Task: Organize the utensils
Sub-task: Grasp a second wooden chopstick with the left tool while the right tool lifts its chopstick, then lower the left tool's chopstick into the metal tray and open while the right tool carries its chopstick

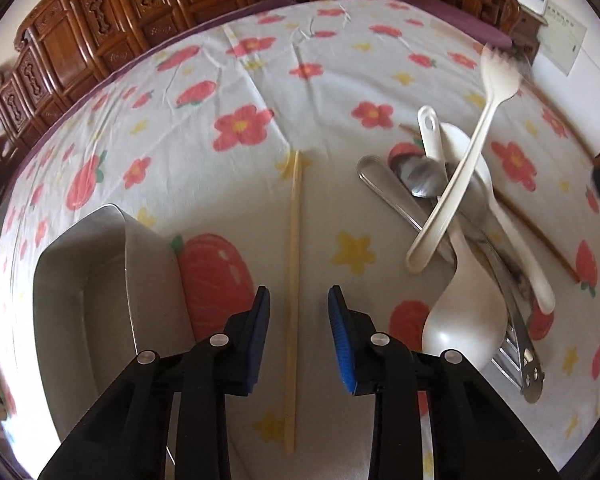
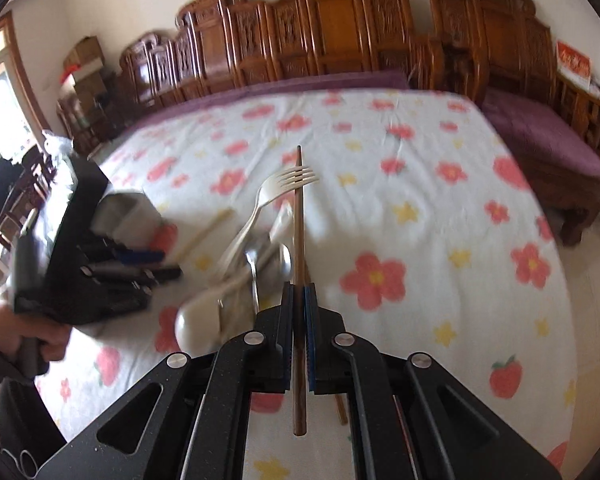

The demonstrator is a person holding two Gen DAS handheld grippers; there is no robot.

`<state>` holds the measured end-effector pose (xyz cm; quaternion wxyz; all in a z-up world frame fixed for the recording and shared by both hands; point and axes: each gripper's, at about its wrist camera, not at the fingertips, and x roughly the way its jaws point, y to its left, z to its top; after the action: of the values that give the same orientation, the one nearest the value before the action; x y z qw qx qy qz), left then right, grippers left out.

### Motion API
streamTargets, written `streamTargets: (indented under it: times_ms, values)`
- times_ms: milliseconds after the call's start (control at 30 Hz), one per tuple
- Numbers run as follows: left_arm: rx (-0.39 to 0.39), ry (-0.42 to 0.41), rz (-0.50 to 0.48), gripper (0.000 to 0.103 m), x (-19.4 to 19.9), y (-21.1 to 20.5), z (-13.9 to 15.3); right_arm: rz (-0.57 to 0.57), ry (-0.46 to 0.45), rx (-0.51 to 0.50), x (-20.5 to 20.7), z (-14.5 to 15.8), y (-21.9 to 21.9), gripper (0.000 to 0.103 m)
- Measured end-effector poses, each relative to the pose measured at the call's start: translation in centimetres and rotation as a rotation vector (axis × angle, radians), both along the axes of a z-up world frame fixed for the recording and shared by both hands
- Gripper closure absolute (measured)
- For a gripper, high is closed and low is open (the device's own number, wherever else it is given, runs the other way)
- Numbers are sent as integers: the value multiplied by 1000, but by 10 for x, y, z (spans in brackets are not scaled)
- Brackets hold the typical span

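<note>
**Dark chopstick clamped in the right gripper, pale chopstick between the left pads**

Blue pads (image 1: 260,332) of the left gripper (image 1: 299,300) are seen standing apart on either side of a pale wooden chopstick (image 1: 295,240), which lies flat on the flowered tablecloth (image 1: 228,92); no pad is pressed against it. A metal tray (image 1: 80,280) is set just to the left of that gripper. To the right, a heap of utensils is piled: a white plastic fork (image 1: 472,152) is laid across a white ladle (image 1: 464,312), a metal spoon (image 1: 420,178) and a flat steel tool (image 1: 520,344).

In the right wrist view, a dark brown chopstick (image 2: 299,216) is gripped tightly by the right gripper (image 2: 299,292) and is held above the heap. A second dark chopstick (image 1: 540,232) is left on the cloth beside the pile. A hand (image 2: 40,340) is seen on the left gripper's handle. Carved wooden chairs (image 2: 332,32) are ranged along the far side.
</note>
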<state>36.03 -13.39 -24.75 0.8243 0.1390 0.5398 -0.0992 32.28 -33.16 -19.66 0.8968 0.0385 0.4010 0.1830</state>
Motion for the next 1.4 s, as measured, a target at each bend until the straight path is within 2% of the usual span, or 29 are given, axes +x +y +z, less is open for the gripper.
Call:
streamTargets:
  times_ms: [133,200,333,367,567,700,1033,1233,1400]
  values:
    - [-23,7,8,77,0,2,0,-1,-65,37,-5,24,-1,97]
    - [-32,11,3,82,0,2,0,-5,-70,36,-4,30,0,97]
    - [-52,17,-2,93,0,1,0,-16,-38,2,-1,24,1,97]
    - [-59,21,-2,98,0,1,0,-19,-29,-7,0,20,1,97]
    - [-99,35,8,99,-3,7,1,-51,27,-45,3,6,3,97]
    - [-113,9,7,99,-8,9,11,-44,43,-79,-5,6,11,97]
    - [-170,-92,-3,99,-31,19,65,-42,33,-119,-33,23,36,97]
    - [-195,-151,-2,99,-50,38,100,-19,14,-106,-43,38,62,97]
    - [-198,-183,16,99,-59,59,118,15,0,-101,-51,48,87,97]
